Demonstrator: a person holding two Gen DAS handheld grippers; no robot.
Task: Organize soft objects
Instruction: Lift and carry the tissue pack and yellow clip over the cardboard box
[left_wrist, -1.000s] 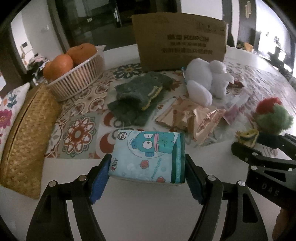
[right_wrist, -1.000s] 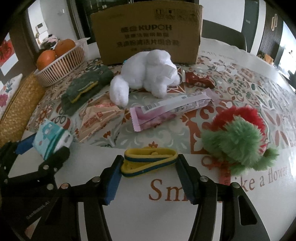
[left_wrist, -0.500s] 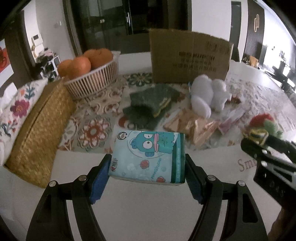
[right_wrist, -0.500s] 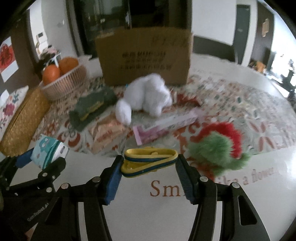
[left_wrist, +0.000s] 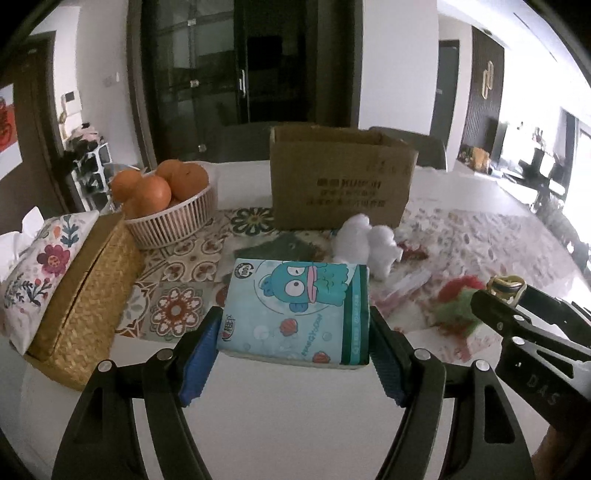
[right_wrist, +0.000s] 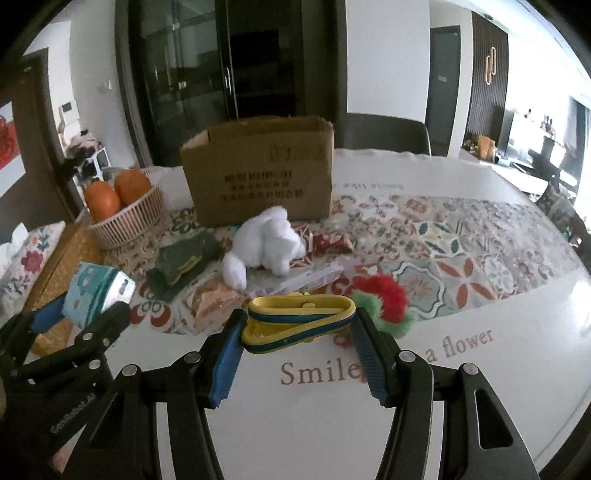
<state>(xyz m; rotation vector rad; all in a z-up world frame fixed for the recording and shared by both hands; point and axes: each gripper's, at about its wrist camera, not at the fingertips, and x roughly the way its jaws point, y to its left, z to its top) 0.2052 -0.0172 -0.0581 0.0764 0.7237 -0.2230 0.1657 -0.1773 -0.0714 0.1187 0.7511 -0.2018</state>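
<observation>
My left gripper (left_wrist: 295, 343) is shut on a light-blue cartoon tissue pack (left_wrist: 295, 310) and holds it above the white table; the pack also shows in the right wrist view (right_wrist: 96, 295). My right gripper (right_wrist: 295, 343) is shut on a yellow and blue clip (right_wrist: 299, 321), held above the table. A white plush (right_wrist: 266, 243), a dark green plush (right_wrist: 184, 262) and a red and green fluffy toy (right_wrist: 384, 295) lie on the patterned runner. An open cardboard box (right_wrist: 258, 173) stands behind them.
A basket of oranges (left_wrist: 166, 206) stands at the back left. A woven tissue box (left_wrist: 85, 291) with a floral cover lies at the left edge. Snack packets (right_wrist: 210, 302) and a pink wrapper (right_wrist: 314, 277) lie among the plush toys.
Both grippers have risen and tilted up with their loads; the table items sit lower and farther in view and the room behind shows more.
</observation>
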